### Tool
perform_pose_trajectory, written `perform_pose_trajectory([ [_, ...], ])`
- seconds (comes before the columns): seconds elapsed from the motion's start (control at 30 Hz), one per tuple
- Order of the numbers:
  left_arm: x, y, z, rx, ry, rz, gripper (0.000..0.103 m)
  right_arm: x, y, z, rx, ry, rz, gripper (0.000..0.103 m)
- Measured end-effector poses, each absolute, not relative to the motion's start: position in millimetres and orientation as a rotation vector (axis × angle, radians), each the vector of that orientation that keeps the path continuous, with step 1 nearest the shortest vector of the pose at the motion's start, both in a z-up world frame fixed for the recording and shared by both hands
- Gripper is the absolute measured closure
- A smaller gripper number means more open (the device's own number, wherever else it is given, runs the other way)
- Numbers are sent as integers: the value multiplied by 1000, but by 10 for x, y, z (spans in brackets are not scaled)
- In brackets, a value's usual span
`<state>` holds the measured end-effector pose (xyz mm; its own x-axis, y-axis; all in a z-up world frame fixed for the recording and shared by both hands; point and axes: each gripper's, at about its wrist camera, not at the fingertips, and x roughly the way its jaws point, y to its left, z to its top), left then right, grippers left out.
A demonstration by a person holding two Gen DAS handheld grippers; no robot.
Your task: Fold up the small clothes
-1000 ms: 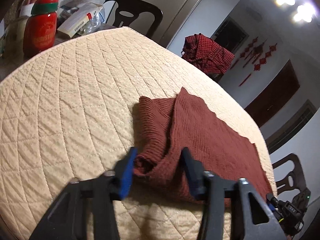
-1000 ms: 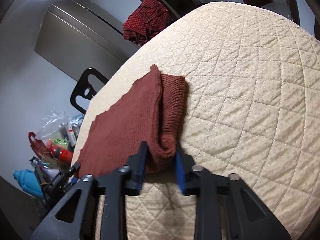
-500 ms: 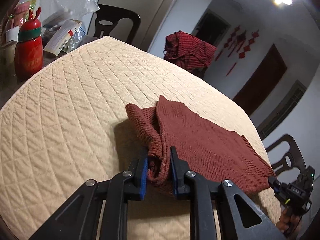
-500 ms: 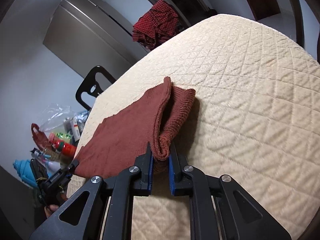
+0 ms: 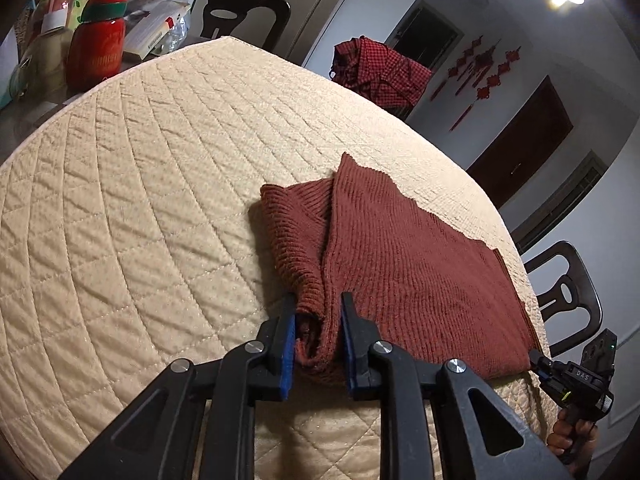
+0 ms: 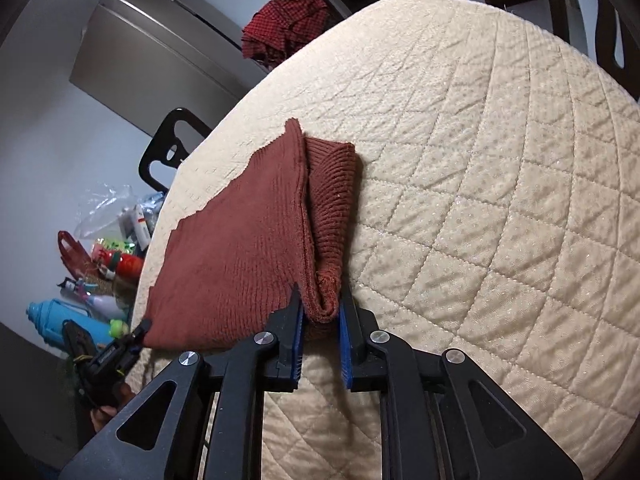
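Left claw: the left claw (image 5: 318, 322) has its two blue pads (image 5: 287, 350) on either side of a bunched fold of the red-brown knit cloth (image 5: 400, 264). The pads are a little apart with the fold between them, and both seem to touch it. I cannot tell how hard it squeezes.

Right claw: the right claw (image 6: 320, 316) has a rolled corner of the same cloth (image 6: 240, 248) between its blue pads (image 6: 298, 350). The gap is narrow and the cloth fills it at the tips.

Other claw seen from each side: from the left camera, the right claw (image 5: 538, 360) sits at the far corner of the cloth. From the right camera, the left claw (image 6: 142, 326) sits at the cloth's far corner.

Cloth: it lies on the tabletop (image 5: 140, 200), mostly flat, with one ribbed edge folded over and raised near the claws.

Tabletop: it has a cream quilted cover (image 6: 480, 160) with a diamond pattern.

Past the cloth: a red checked garment (image 5: 380, 72) is draped behind the far edge of the tabletop.

Beside the tabletop: a red bottle with antlers (image 5: 98, 46) stands among bags and boxes, and a black chair (image 5: 240, 16) is near it.
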<state>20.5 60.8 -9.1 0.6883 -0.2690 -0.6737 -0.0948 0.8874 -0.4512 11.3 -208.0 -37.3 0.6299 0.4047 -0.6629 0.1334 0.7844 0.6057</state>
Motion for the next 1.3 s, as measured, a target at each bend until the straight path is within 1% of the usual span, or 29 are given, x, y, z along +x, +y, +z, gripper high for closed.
perform_pose_trajectory([
  [0.2, 144, 652, 16, -464, 794, -88, 76, -10, -1986, -29, 483, 803, 96, 85],
  [0.3, 132, 634, 107, -413, 762, -40, 76, -29, -1894, 127, 422, 746, 103, 85],
  [0.33, 152, 611, 143, -383, 753, -25, 72, -18, -1840, 159, 400, 735, 112, 85],
  [0.37, 173, 579, 161, -353, 750, -13, 65, 5, -1769, 183, 373, 725, 127, 85],
  [0.43, 241, 509, 166, -292, 753, 14, 61, 89, -1617, 179, 348, 721, 168, 85],
  [0.63, 417, 365, 82, -209, 791, 11, 61, 439, -1096, 57, 264, 777, 276, 85],
  [0.8, 460, 276, 39, -175, 806, 0, 60, 564, -775, 4, 194, 804, 357, 85],
  [0.87, 461, 283, 36, -180, 804, -1, 58, 599, -681, -17, 173, 815, 374, 86],
  [1.2, 471, 335, 47, -213, 797, -14, 54, 737, -432, -115, 111, 853, 416, 87],
  [1.3, 466, 353, 72, -241, 779, -39, 50, 802, -415, -189, 103, 871, 408, 90],
])
